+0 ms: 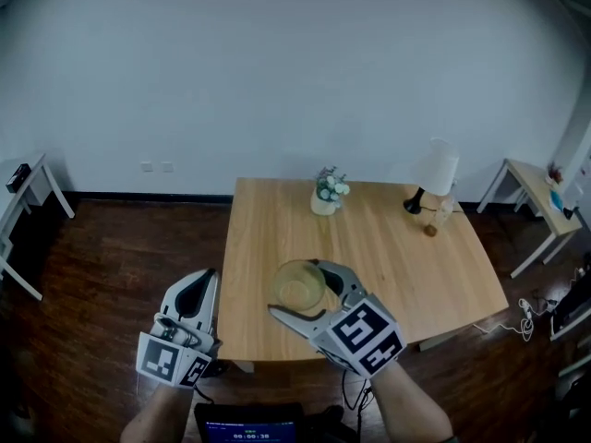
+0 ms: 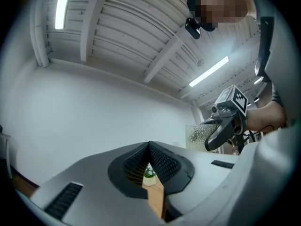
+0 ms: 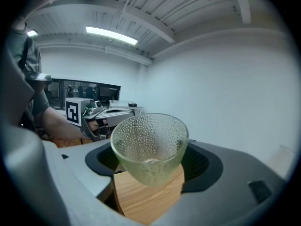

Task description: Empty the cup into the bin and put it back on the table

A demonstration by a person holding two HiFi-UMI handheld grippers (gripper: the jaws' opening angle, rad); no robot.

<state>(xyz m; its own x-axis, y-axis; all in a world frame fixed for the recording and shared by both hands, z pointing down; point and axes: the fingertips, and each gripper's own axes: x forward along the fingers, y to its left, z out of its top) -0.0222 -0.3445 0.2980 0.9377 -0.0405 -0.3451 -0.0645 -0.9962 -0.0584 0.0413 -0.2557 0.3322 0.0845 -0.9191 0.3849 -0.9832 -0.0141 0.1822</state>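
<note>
Right gripper (image 3: 150,161): your jaws stand wide, pads clamped on the sides of the cup (image 3: 148,142). The cup is upright, pebbled glass, just above the table (image 1: 388,257) near its front edge. Left gripper (image 2: 149,149): your jaws are pressed together, tilted upward, off the table's front-left corner. Farther back on the table stand a plant (image 1: 327,192) and a lamp (image 1: 434,178).

Pale green dimpled cup (image 1: 297,286), light wood table (image 1: 397,247)
</note>
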